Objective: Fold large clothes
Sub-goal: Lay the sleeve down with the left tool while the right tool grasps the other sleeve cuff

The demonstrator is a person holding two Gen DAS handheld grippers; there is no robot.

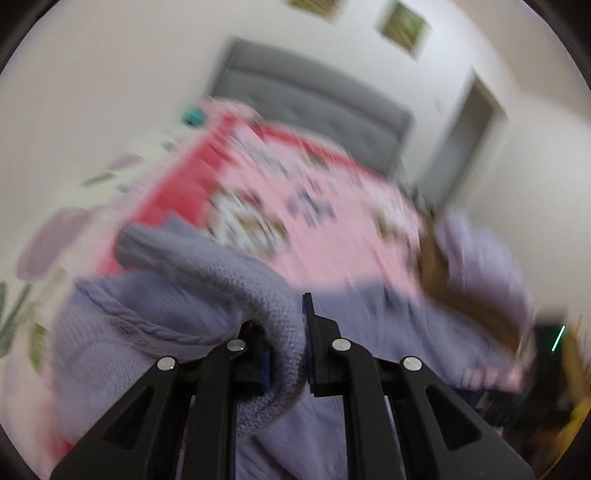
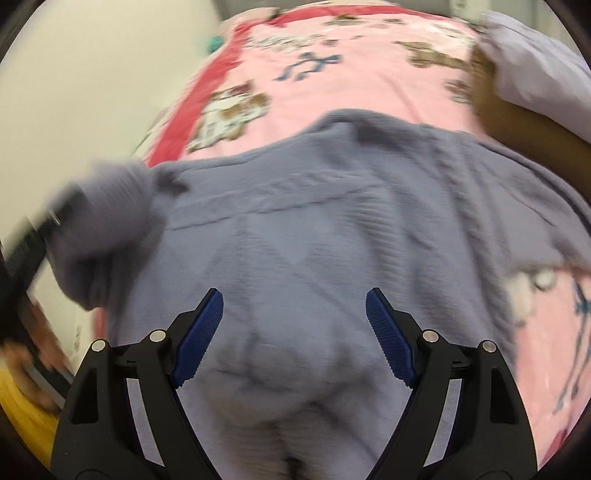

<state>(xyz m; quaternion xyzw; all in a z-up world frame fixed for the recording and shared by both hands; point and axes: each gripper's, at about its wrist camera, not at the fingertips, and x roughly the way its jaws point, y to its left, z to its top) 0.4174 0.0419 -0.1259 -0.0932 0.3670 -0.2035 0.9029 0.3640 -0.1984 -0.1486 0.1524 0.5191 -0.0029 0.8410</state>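
We count one lilac knitted sweater point(image 2: 314, 229), one pink blanket point(image 2: 332, 92), one grey headboard point(image 1: 314, 99), two framed pictures point(image 1: 406, 24) and two grippers, left point(image 1: 286, 354) and right point(image 2: 295, 332).

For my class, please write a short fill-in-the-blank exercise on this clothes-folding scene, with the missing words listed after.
1. The left gripper is ____ on a fold of the lavender knitted sweater.
2. The right gripper hovers over the sweater with its jaws ____.
3. The sweater lies on a ____ patterned blanket with a red border.

Missing words: shut; open; pink
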